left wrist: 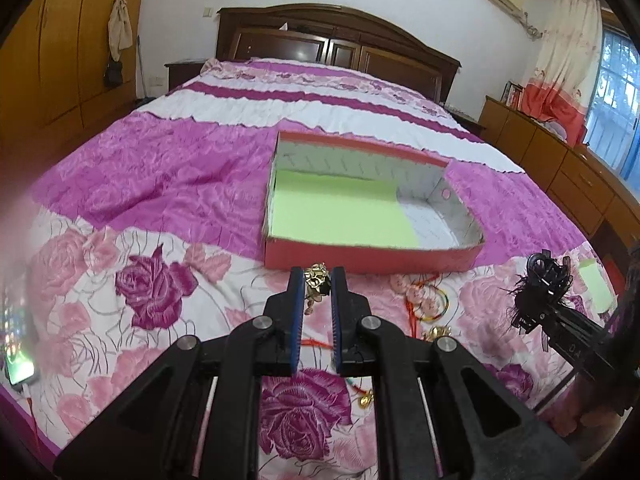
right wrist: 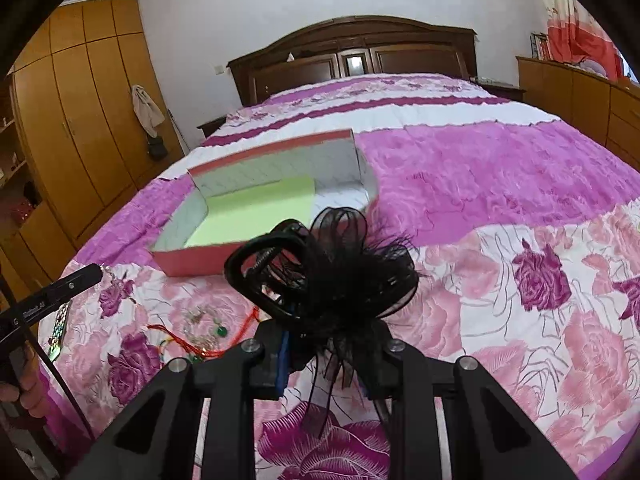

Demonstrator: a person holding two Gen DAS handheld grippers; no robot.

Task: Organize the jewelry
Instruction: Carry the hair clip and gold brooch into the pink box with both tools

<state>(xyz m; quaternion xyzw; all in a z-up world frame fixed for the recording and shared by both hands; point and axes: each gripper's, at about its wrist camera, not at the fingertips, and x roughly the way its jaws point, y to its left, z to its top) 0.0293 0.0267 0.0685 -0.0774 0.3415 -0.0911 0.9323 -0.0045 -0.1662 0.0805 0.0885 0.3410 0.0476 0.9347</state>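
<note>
A red open box (left wrist: 372,258) with a green sheet inside lies on the bed; it also shows in the right wrist view (right wrist: 192,260). My left gripper (left wrist: 317,280) is shut on a gold brooch (left wrist: 317,286), held above the quilt just before the box's near wall. My right gripper (right wrist: 320,316) is shut on a black feathered hair clip (right wrist: 328,268), held near the box's right corner; the clip also shows in the left wrist view (left wrist: 540,284). Red cords and bangles (left wrist: 428,300) lie on the quilt between the grippers, and in the right wrist view (right wrist: 196,332).
The pink floral quilt (left wrist: 160,184) covers the bed. A phone (left wrist: 16,344) lies at the left edge. A green paper (left wrist: 598,284) lies at the right. A wardrobe (right wrist: 80,120) stands left, a dresser (left wrist: 560,160) right.
</note>
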